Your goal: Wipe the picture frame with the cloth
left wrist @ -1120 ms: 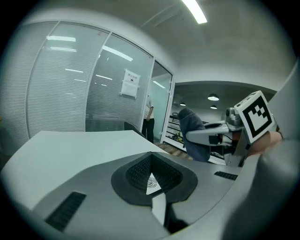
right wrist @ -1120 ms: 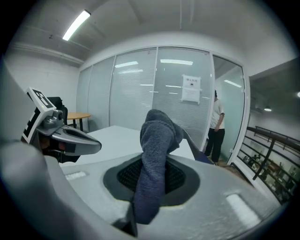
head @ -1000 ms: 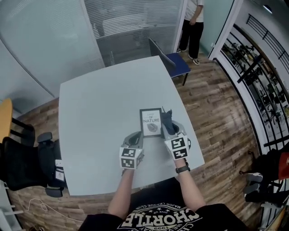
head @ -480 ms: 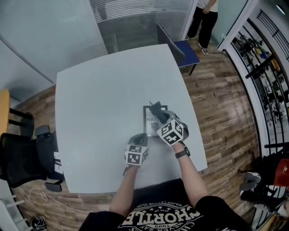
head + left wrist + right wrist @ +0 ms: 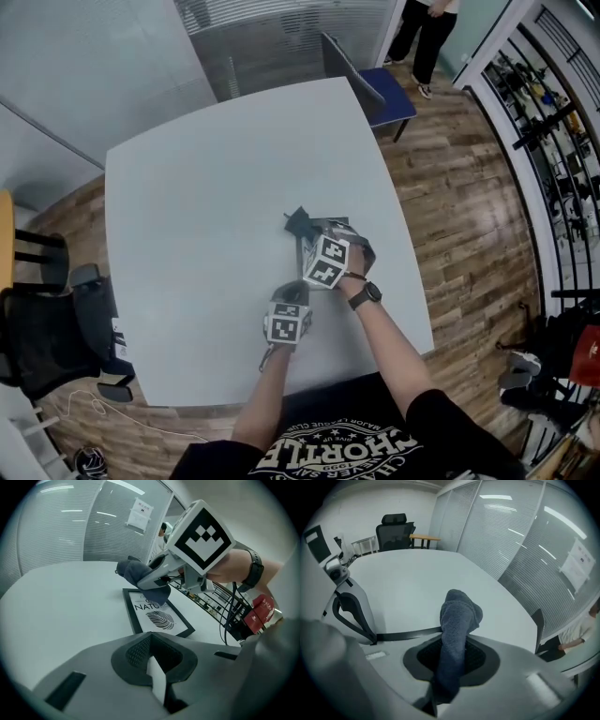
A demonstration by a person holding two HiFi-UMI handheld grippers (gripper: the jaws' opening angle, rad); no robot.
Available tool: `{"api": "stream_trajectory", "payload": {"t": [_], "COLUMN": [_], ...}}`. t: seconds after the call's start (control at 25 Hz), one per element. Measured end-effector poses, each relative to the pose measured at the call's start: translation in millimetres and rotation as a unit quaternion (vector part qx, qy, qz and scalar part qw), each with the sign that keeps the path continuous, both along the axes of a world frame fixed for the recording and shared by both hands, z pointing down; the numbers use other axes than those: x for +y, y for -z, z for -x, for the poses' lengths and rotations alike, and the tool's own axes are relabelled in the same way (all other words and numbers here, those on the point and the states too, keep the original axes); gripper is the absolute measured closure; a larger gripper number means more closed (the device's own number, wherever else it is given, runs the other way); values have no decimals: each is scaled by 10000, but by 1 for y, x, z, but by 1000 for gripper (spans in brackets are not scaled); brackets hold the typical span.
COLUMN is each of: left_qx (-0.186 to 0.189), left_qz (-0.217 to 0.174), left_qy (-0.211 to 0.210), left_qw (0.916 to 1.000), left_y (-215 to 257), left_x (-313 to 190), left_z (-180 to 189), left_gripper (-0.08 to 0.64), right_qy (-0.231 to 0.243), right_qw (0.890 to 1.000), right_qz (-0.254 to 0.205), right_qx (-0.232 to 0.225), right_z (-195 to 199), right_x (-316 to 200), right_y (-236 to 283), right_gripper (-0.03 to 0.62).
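Right gripper (image 5: 307,234) grasps the dark cloth (image 5: 457,620), which seems to touch the top edge of the picture frame (image 5: 157,618), lying flat on the table (image 5: 187,187) at 12 o'clock from the clenched, empty left gripper (image 5: 292,291)

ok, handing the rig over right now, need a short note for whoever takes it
Right tongs: shut on the dark cloth, held over the far end of the picture frame; contact unclear.
Left tongs: shut, empty, just short of the frame's near edge.
Frame lies flat on the table.
Done: cloth gripped and at the frame.
Left: wipe across the frame.
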State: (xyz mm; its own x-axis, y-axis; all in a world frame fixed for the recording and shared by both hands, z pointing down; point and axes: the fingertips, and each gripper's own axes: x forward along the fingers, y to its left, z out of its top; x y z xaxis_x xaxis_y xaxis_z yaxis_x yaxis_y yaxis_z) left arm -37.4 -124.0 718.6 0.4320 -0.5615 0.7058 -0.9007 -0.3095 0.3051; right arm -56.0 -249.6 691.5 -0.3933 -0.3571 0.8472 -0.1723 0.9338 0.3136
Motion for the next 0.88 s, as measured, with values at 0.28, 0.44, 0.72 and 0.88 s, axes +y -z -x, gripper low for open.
{"api": "stream_trajectory", "payload": {"t": [0.28, 0.44, 0.72, 0.88], "left_qx": [-41, -77, -89, -131], "left_qz": [227, 249, 275, 185], "left_qy": [-23, -32, 85, 172], "left_qw": [9997, 9997, 9995, 9996], "left_y": [-10, -9, -9, -10], "left_x": [5, 5, 3, 0], "left_z": [-6, -8, -8, -5], "left_gripper": [555, 555, 555, 555], "right_qy": [653, 910, 1000, 845], "right_qw": [9948, 9901, 9866, 9854], "right_qz": [-143, -205, -344, -403], "right_qx": [763, 1052, 1243, 1423], "right_z": [7, 2, -16, -43], "right_x": [-1, -1, -4, -9], "right_y": [-28, -41, -42, -43], "right_gripper": [517, 517, 517, 517]}}
